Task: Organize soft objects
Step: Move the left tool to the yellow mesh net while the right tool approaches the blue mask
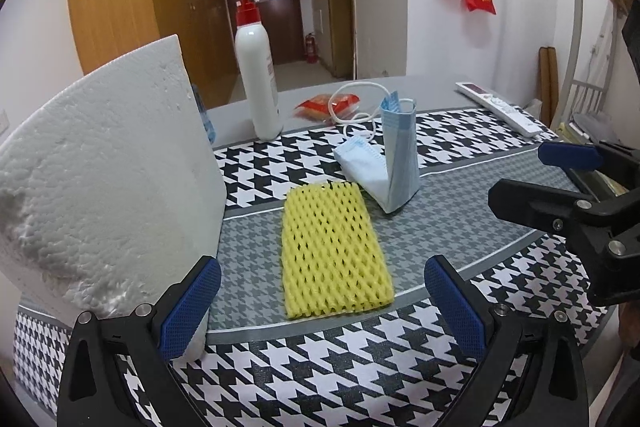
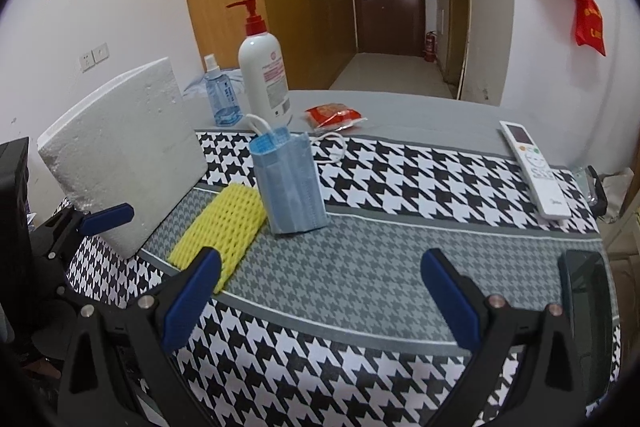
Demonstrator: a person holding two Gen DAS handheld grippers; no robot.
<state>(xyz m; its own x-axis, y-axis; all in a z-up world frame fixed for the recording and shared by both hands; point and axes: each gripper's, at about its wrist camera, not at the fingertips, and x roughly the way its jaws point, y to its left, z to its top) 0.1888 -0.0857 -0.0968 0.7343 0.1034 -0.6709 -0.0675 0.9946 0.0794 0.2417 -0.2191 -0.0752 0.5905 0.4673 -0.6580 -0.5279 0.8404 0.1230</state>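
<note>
A yellow foam net sleeve (image 1: 334, 251) lies flat on the grey band of the houndstooth cloth (image 1: 460, 211); it also shows in the right wrist view (image 2: 224, 227). A folded blue face mask (image 1: 394, 163) stands just behind it, also in the right wrist view (image 2: 290, 183). A white styrofoam block (image 1: 104, 179) stands tilted at the left, also in the right wrist view (image 2: 124, 155). My left gripper (image 1: 322, 307) is open, just in front of the sleeve, its left finger against the block. My right gripper (image 2: 320, 295) is open and empty, to the right of the sleeve; it shows in the left wrist view (image 1: 532, 175).
A white pump bottle (image 2: 264, 79) and a blue spray bottle (image 2: 220, 95) stand at the back. A red packet (image 2: 334, 117) lies behind the mask. A white remote (image 2: 534, 171) lies at the right. A dark phone (image 2: 584, 291) lies near the right edge.
</note>
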